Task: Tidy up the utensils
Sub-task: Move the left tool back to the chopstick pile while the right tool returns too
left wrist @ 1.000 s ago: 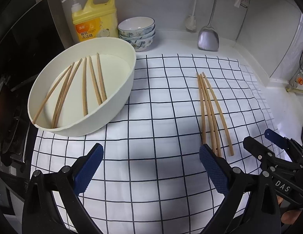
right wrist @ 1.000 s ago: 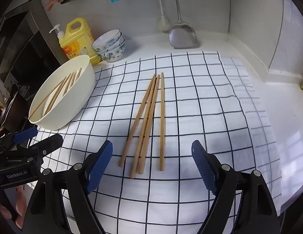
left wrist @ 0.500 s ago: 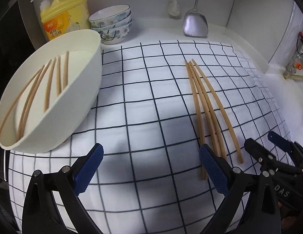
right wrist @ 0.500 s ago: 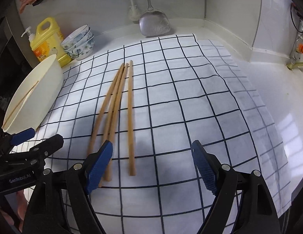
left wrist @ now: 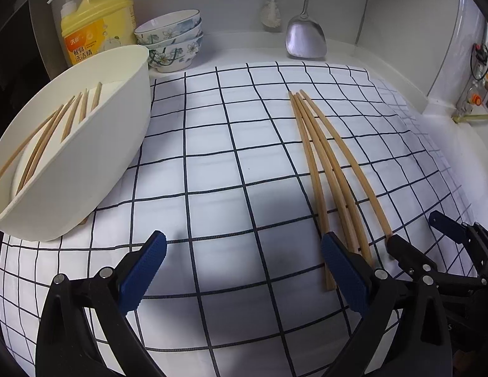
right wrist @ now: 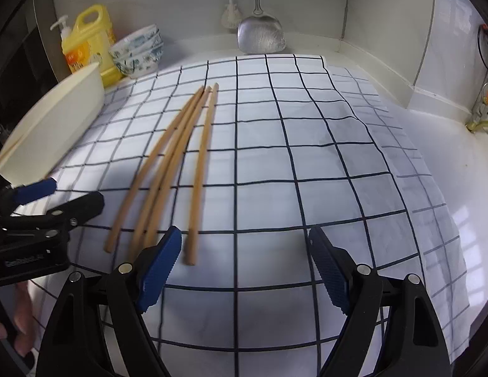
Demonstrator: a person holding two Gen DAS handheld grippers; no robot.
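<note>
Here, four chopsticks (right wrist: 181, 157) are laid side by side on the checked cloth (left wrist: 228, 172) over the tabletop, right of the white bowl (left wrist: 96, 157), where more chopsticks (left wrist: 49, 128) are kept. A clean pick could be spoiled: the sticks are thin, round and close together, so one might be rolled aside or several caught at once. The right gripper (right wrist: 244, 264) is spread wide near their near ends, nothing held; the left gripper (left wrist: 244, 267) is likewise released, its right finger just beside them.

chopsticks (left wrist: 330, 169) on cloth (left wrist: 212, 163), right of bowl (left wrist: 96, 157).
</note>
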